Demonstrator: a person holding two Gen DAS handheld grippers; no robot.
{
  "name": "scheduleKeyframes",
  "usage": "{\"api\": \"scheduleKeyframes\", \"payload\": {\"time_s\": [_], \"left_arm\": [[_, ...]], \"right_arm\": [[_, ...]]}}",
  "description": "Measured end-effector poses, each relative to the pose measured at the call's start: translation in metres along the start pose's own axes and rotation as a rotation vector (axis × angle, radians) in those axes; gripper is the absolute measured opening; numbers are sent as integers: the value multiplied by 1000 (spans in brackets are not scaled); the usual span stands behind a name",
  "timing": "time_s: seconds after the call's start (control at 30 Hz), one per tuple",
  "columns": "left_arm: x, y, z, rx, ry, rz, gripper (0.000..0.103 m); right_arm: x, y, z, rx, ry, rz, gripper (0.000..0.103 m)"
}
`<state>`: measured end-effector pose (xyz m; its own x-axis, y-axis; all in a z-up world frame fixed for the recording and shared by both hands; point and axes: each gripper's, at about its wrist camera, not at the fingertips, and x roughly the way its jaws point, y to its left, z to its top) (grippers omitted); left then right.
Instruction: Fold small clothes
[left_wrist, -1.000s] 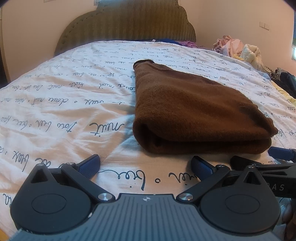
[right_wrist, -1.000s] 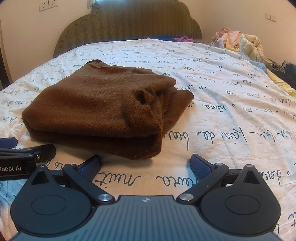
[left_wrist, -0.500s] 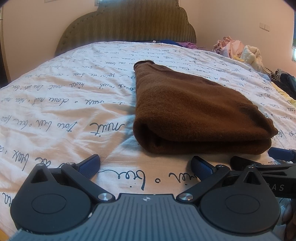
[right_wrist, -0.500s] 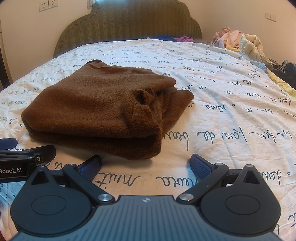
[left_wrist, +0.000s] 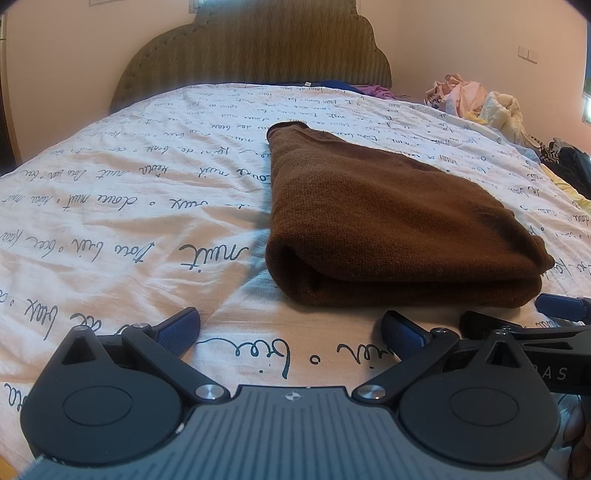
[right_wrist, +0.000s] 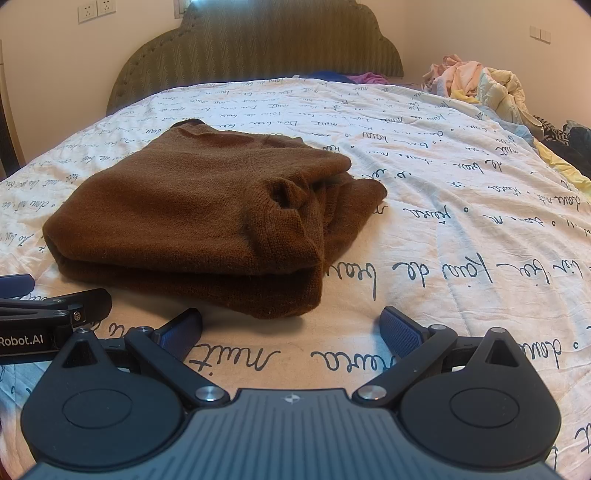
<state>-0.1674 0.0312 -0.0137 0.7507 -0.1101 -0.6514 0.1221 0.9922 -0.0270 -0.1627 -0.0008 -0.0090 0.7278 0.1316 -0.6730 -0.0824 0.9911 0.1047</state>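
Jaws: both spread wide, empty, just short of sweater (right_wrist: 192, 218).
Handling: soft, thick knit, prob. floppy.
Grip: near folded edge.

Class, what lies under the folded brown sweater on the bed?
The brown sweater rests on the script-printed bedsheet. The sheet directly beneath is covered, so anything there cannot be seen.

The brown sweater (right_wrist: 192, 218) is a thick knit, matt and slightly fuzzy, its ribbing visible at the folded edge. The bedsheet (left_wrist: 129, 221) is thin white cloth, faintly wrinkled, printed with dark script. The headboard (right_wrist: 255, 55) is olive woven fabric with a zigzag texture. The left hand-held gripper (left_wrist: 290, 330) and right hand-held gripper (right_wrist: 291, 328) are matt black plastic with ribbed grey housings, shiny metal pivot pins and dimpled blue rubbery pads (right_wrist: 400, 336).
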Motion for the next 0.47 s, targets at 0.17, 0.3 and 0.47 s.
{"api": "scheduleKeyframes", "payload": {"time_s": [0.17,0.3,0.47], "left_arm": [[0,0,0,-1,1,1,103],[-1,1,1,-28,7,0,103],[-1,1,-1,-27,-4,1,103]], "right_arm": [[0,0,0,0,0,0,103],[0,0,0,-1,-1,-2,103],[0,1,0,-4,-3,-3,103]]}}
